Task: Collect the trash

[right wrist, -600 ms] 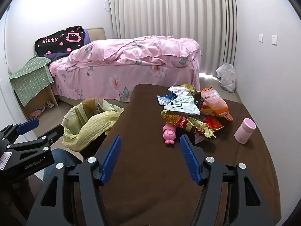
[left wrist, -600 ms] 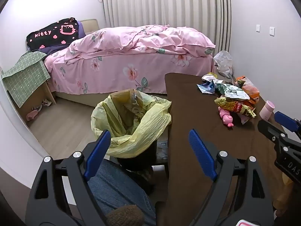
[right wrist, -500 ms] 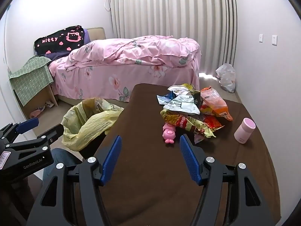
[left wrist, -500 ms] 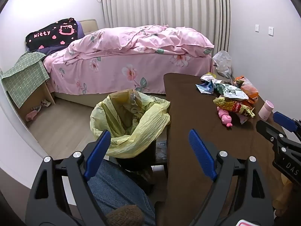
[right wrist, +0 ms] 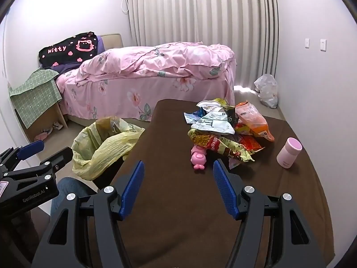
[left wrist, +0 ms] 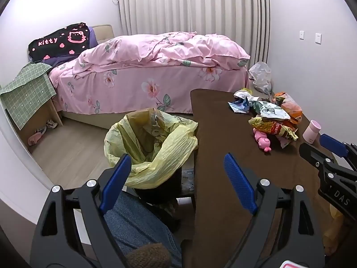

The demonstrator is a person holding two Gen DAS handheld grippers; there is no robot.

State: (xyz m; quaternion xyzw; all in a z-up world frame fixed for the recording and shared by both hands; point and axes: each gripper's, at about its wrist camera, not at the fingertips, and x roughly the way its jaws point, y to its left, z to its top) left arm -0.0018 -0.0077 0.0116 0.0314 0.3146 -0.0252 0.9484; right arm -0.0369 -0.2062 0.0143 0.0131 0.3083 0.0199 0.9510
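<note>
A heap of crumpled snack wrappers (right wrist: 225,131) (left wrist: 272,116) lies on the far part of the brown table (right wrist: 169,201) (left wrist: 214,138). A bin lined with a yellow bag (left wrist: 151,147) (right wrist: 104,147) stands on the floor at the table's left edge. My left gripper (left wrist: 176,174) hangs open over the gap between bin and table, nothing between its blue pads. My right gripper (right wrist: 177,178) is open above the table's near half, short of the wrappers, also holding nothing. Each gripper shows at the edge of the other's view.
A pink toy figure (right wrist: 198,156) lies just in front of the wrappers and a pink cup (right wrist: 289,153) stands to their right. A pink bed (right wrist: 145,82) fills the back, a white plastic bag (right wrist: 266,89) sits by the curtain. A person's denim-clad knee (left wrist: 136,225) is below the left gripper.
</note>
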